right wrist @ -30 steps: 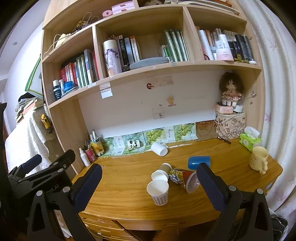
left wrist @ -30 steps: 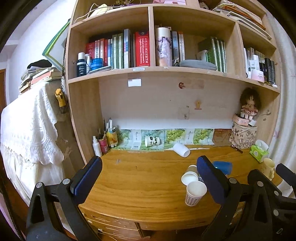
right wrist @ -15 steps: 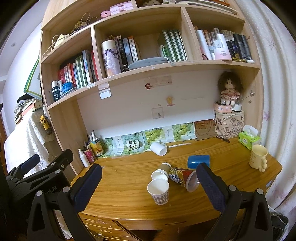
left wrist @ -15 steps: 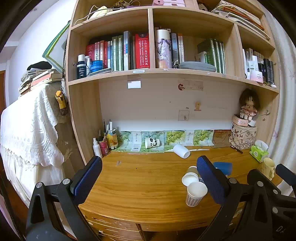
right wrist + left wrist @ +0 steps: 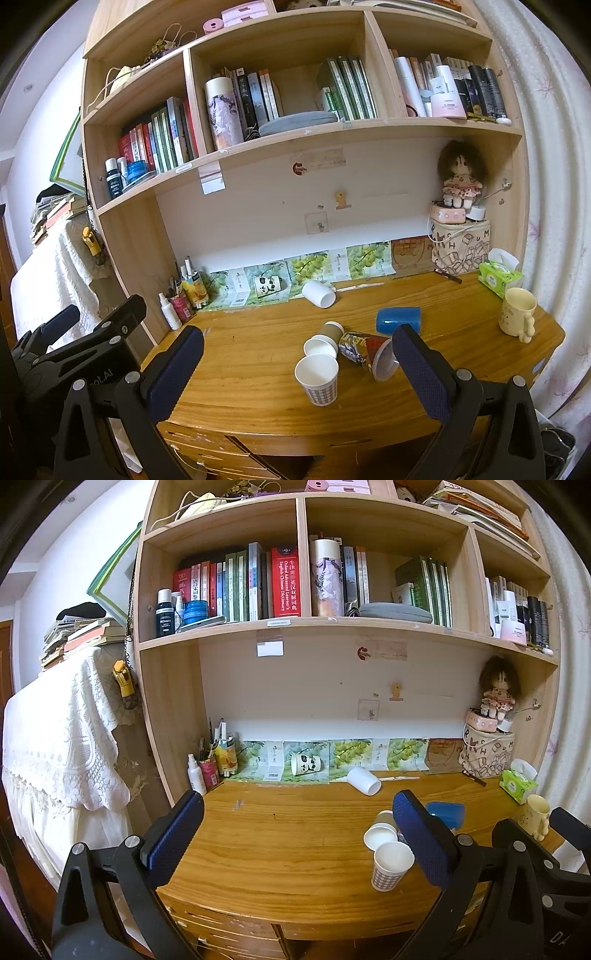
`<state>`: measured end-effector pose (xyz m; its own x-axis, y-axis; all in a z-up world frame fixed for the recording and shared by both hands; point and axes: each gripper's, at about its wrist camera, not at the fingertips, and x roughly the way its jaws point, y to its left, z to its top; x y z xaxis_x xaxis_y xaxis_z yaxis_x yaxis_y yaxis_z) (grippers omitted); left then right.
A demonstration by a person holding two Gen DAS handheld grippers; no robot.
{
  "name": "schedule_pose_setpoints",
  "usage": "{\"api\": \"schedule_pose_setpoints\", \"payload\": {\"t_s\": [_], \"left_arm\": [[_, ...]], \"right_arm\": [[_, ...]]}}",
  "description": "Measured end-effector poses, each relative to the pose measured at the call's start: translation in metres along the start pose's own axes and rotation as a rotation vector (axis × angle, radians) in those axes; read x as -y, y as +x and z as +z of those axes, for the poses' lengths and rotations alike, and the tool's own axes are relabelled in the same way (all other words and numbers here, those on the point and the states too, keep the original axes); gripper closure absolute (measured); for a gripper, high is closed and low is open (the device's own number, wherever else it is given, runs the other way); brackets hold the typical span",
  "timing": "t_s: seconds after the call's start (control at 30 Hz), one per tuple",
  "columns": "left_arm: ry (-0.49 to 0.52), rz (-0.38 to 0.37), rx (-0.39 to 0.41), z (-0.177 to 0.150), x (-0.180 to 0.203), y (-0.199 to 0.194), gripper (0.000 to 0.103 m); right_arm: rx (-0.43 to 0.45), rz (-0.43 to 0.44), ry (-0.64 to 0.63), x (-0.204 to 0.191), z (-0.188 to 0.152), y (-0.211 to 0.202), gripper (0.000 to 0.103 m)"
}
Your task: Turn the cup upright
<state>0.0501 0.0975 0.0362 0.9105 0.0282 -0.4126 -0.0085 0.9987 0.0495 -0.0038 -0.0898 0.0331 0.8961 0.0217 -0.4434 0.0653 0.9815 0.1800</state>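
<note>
Looks like someone's home study: light wooden bookshelf (image 5: 299,624) crammed with books, brown-haired rag doll (image 5: 460,173) at right, cluttered honey-coloured wooden desk (image 5: 258,369).

Cups lying on their sides on the desk: five — brown paper cup (image 5: 325,338), printed cup (image 5: 367,354), blue cup (image 5: 398,319), white cup (image 5: 319,293), panda mug (image 5: 267,285). Standing upright: two — checkered paper cup (image 5: 317,379), yellow mug (image 5: 517,316).

Desk (image 5: 258,373) is glossy varnished wood with visible grain, checked cup (image 5: 318,380) looks matt paper, tipped printed cup (image 5: 364,352) shiny coated paper, blue cup (image 5: 399,319) smooth glossy plastic, yellow mug (image 5: 517,312) glazed ceramic, gripper pads (image 5: 421,373) textured matt rubber, cover (image 5: 62,738) white lace cloth.
</note>
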Motion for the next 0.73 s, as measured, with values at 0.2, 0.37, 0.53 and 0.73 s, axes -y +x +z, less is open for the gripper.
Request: {"api": "schedule_pose_setpoints", "payload": {"t_s": [0.2, 0.37, 0.53, 0.73], "left_arm": [[0.001, -0.001, -0.001, -0.0006, 0.0000, -0.0005, 0.001], [0.001, 0.001, 0.000, -0.0009, 0.0010, -0.0011, 0.001], [0.000, 0.002, 0.000, -0.0011, 0.0013, -0.0011, 0.001], [0.001, 0.002, 0.000, -0.0017, 0.0004, -0.0011, 0.001]], "right_arm": [[-0.001, -0.004, 0.002, -0.0003, -0.0006, -0.0009, 0.001], [0.000, -0.008, 0.005, 0.0006, -0.0032, -0.0028, 0.001], [0.000, -0.009, 0.008, 0.0019, -0.0053, -0.0045, 0.001], [-0.008, -0.012, 0.008, 0.0023, -0.0068, -0.0044, 0.001]]}}
